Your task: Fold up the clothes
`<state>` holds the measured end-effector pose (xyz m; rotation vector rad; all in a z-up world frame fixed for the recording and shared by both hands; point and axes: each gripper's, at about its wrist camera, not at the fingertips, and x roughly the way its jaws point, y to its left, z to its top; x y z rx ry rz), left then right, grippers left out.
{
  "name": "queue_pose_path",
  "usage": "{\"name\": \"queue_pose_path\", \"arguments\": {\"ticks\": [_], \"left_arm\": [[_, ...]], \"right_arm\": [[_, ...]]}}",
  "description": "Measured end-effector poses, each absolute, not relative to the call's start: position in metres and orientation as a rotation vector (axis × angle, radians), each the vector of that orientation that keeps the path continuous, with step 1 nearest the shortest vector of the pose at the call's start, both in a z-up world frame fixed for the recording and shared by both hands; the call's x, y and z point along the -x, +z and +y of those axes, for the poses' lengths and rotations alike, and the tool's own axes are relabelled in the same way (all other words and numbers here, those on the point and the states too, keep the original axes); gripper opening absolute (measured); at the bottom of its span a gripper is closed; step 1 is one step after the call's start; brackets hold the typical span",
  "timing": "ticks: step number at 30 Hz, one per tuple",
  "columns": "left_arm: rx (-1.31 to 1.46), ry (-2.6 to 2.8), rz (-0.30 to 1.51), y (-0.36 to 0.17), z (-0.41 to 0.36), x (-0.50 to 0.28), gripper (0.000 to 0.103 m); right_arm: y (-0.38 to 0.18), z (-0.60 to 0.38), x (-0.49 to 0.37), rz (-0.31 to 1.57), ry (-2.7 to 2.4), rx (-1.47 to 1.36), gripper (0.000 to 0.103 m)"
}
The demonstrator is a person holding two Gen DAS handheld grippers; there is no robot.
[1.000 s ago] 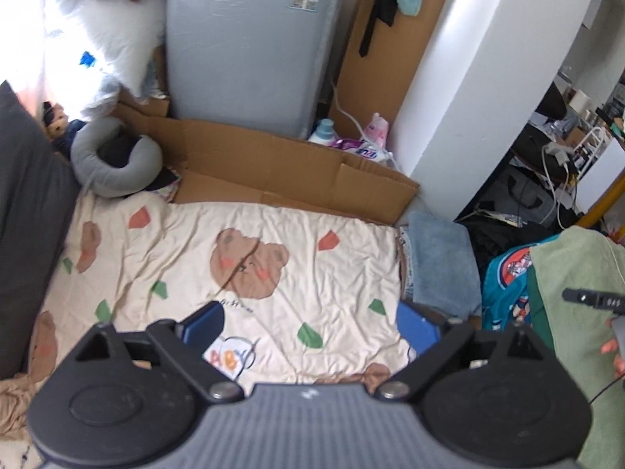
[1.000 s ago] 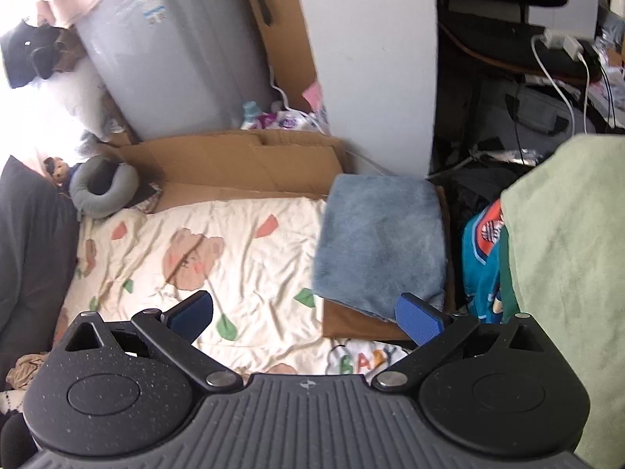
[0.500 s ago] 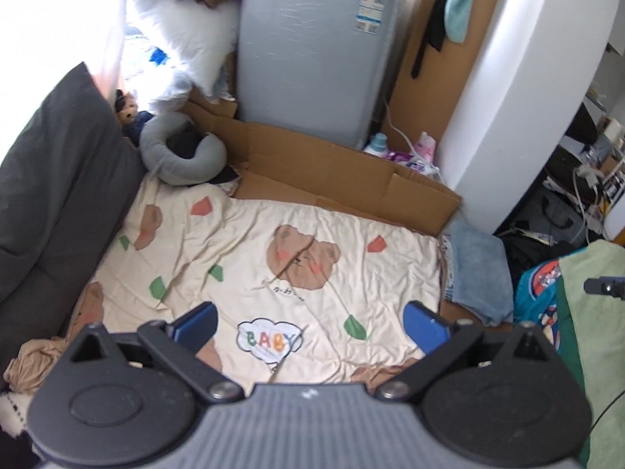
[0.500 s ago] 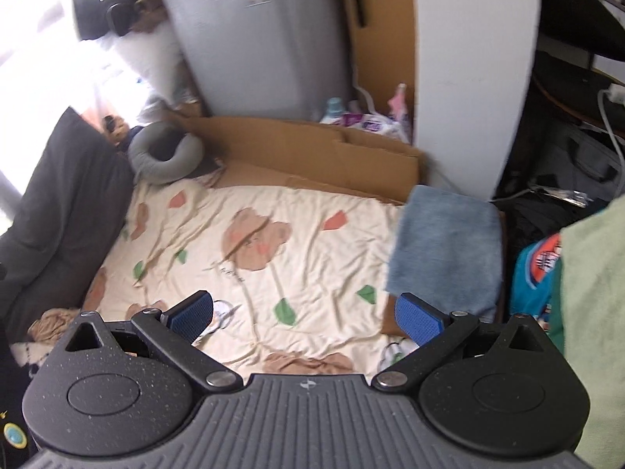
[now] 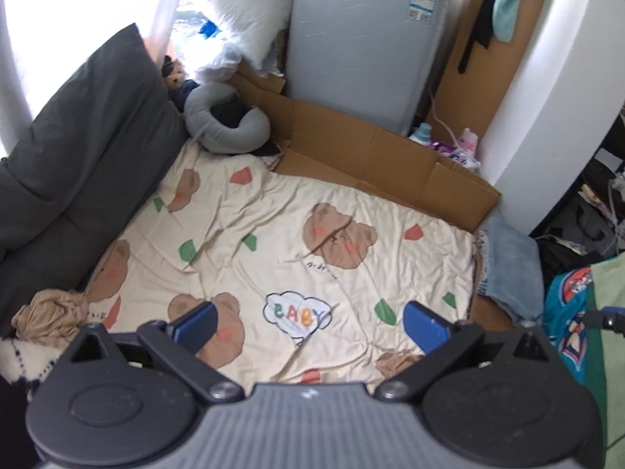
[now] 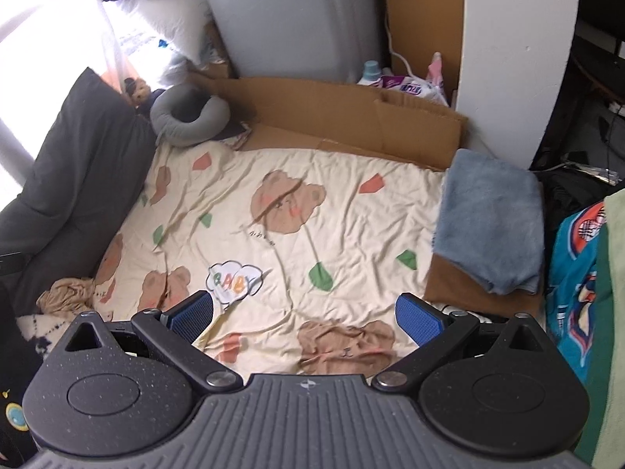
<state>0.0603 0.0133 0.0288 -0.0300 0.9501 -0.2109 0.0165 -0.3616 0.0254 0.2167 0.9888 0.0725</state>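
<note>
I held both the left hand-held gripper (image 5: 310, 322) and the right hand-held gripper (image 6: 304, 312) spread and empty above the bear-print sheet (image 5: 312, 242); a folded blue towel (image 6: 490, 215) lay at its right edge, a crumpled tan garment (image 6: 68, 293) at its left.

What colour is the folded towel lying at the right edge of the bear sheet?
Dusty blue-grey, plain. The folded towel shows best in the right wrist view.

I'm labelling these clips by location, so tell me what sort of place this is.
Most likely a cramped bedroom or living corner in a home. A bear-print sheet covers a low sleeping surface, with a grey neck pillow and white pillow at its head and a folded blue towel beside it.
</note>
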Motion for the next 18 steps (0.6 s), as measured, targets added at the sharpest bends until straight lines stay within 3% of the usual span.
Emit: {"name": "queue_pose_path", "arguments": {"ticks": [18], "left_arm": [[0.095, -0.101, 0.979, -0.031, -0.003, -0.024, 0.102]], "right_arm": [[-0.002, -0.322, 0.004, 0.996, 0.076, -0.195, 0.103]]}}
